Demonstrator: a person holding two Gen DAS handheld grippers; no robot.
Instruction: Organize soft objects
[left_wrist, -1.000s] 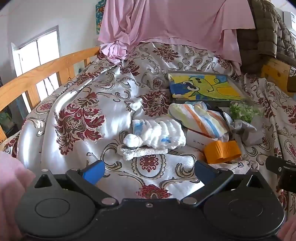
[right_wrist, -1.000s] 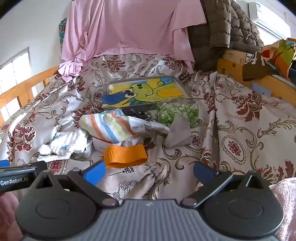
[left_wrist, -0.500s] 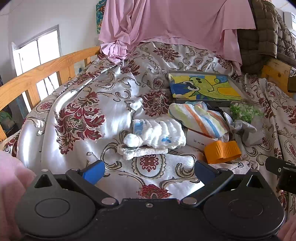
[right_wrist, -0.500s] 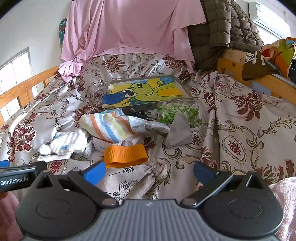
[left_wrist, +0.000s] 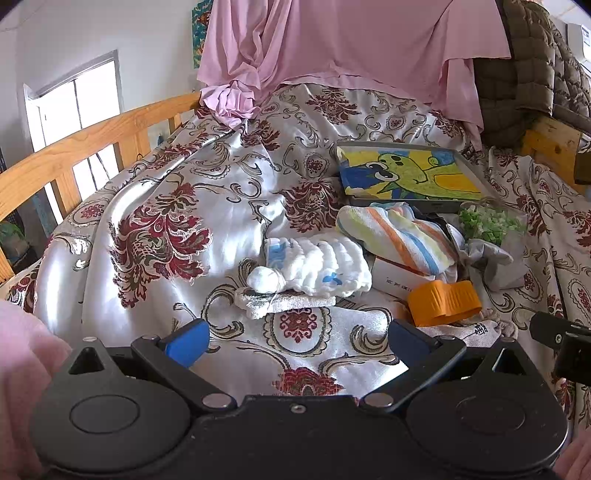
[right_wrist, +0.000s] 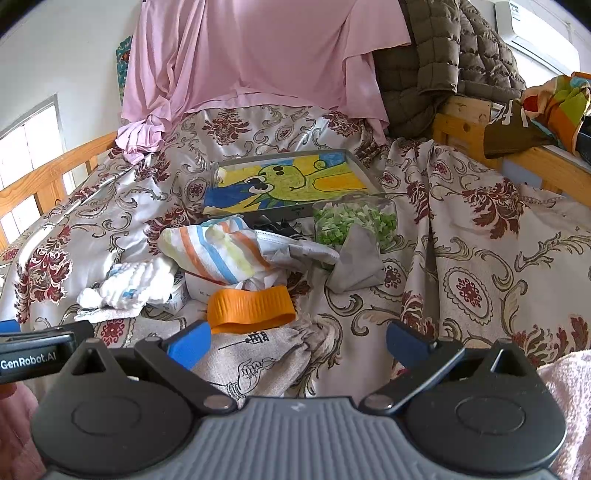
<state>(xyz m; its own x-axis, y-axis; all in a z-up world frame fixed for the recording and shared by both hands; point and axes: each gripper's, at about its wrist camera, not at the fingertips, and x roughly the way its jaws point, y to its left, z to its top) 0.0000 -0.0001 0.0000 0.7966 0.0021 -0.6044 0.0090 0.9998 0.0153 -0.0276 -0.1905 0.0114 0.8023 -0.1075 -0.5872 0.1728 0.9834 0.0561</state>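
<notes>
A pile of soft things lies mid-bed. A white quilted cloth with blue marks rests on a thin white pad. A striped towel drapes over a white box. A grey cloth leans on a clear tub of green bits. A beige drawstring bag lies under an orange band. My left gripper is open and empty, short of the white cloth. My right gripper is open and empty over the bag.
A framed cartoon picture lies behind the pile. A pink sheet and a brown puffer jacket hang at the back. Wooden bed rails run along the left; another rail runs on the right.
Both views barely shift; the grippers stay open and nothing on the bed has moved.
</notes>
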